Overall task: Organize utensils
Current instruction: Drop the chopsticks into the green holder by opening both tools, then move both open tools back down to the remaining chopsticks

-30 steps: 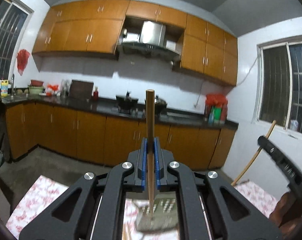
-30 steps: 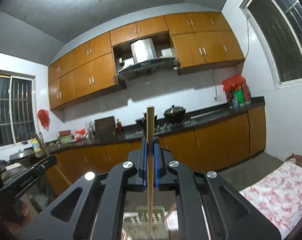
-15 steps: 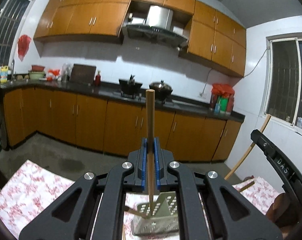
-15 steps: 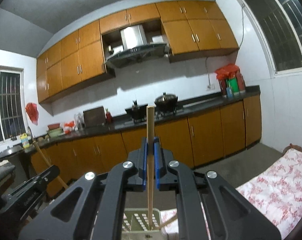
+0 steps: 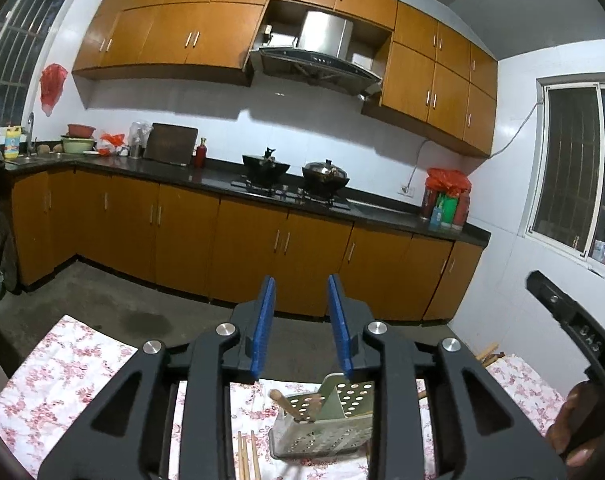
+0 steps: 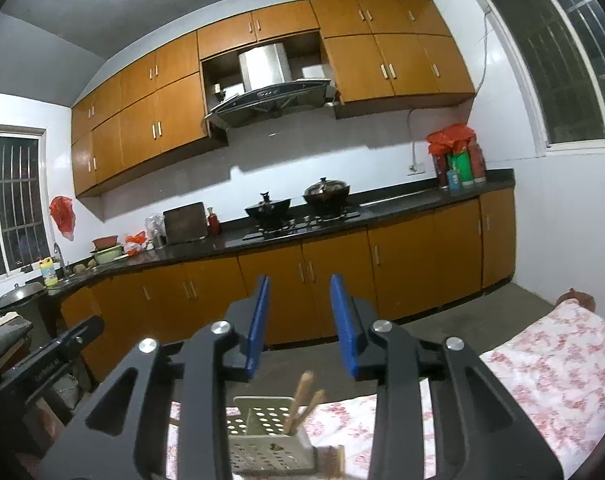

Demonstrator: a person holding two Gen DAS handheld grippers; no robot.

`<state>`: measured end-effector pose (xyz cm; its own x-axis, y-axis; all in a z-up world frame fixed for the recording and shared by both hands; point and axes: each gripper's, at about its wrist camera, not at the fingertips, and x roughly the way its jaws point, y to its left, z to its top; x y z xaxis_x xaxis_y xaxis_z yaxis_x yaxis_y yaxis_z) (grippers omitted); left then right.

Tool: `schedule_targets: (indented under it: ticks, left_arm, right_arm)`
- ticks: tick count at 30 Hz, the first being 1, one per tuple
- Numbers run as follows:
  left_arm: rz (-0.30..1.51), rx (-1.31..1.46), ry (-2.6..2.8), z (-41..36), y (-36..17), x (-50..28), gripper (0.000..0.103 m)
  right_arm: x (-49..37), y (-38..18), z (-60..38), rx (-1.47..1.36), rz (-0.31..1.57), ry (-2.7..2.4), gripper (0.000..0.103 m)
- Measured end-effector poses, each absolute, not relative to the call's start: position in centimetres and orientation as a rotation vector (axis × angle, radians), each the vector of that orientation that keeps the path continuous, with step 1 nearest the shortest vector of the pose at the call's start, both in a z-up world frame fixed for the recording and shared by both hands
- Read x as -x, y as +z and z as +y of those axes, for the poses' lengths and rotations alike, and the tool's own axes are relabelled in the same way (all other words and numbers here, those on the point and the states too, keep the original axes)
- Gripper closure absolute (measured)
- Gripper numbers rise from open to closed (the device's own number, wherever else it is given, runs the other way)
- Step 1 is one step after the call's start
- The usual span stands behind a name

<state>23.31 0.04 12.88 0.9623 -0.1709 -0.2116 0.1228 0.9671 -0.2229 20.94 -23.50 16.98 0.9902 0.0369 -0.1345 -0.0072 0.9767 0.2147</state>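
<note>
A pale perforated utensil holder (image 5: pixel 326 424) stands on the floral tablecloth (image 5: pixel 62 384) just below my left gripper (image 5: pixel 301 324), which is open and empty. A wooden chopstick (image 5: pixel 283 399) leans inside the holder. Several loose chopsticks (image 5: pixel 246 456) lie on the cloth left of the holder. In the right wrist view the same holder (image 6: pixel 268 436) holds two wooden chopsticks (image 6: pixel 302 400). My right gripper (image 6: pixel 302 324) is open and empty above it. More wooden sticks (image 6: pixel 334 460) lie beside the holder.
Kitchen cabinets and a dark counter (image 5: pixel 262 184) with two pots run along the far wall. The other gripper's body shows at the right edge in the left wrist view (image 5: pixel 570 328) and at the left edge in the right wrist view (image 6: pixel 42 364).
Both grippers were shut on upright chopsticks; now both are open and the chopsticks stand in the holder. Both views have tilted down toward the table.
</note>
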Motion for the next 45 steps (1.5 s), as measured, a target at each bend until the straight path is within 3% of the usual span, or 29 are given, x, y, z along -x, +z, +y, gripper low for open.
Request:
schedule_targets:
  ticks: [7,14,18,21,34,45]
  left_arm:
    - [0.225,0.216,-0.116,2.5,13.4,-19.3,0.067]
    - [0.384,0.166,-0.004,5.3,7.4,-16.5,0.063]
    - [0.56,0.185,0.021,6.5,2.0,-17.0,0.063]
    - [0.657,0.176,0.017,6.3,-1.1,-17.0,0.063]
    - [0.791,0.114,-0.074,3.4,-6.4,-15.8,0.063]
    - [0.864,0.105,-0.148,1.1,-8.5,-15.8,0.072]
  right_arm:
    - [-16.0,15.3,-27.1,-0.239,0.211,-0.058,0.065]
    - [-16.0,5.5,-28.8,-0.252,0.566,-0.07,0.065]
    - [-16.0,-0.7,-27.7,-0.27,0.768,0.01,0.08]
    - [-15.4,-3.8,-25.6,-0.25,0.849,0.069,0.084]
    - [-15.3,-7.2,-21.8,-0.15,0.943,0.111,0.093]
    - [-15.4,-7.4,-23.7,-0.167,0.925,0.021,0.094]
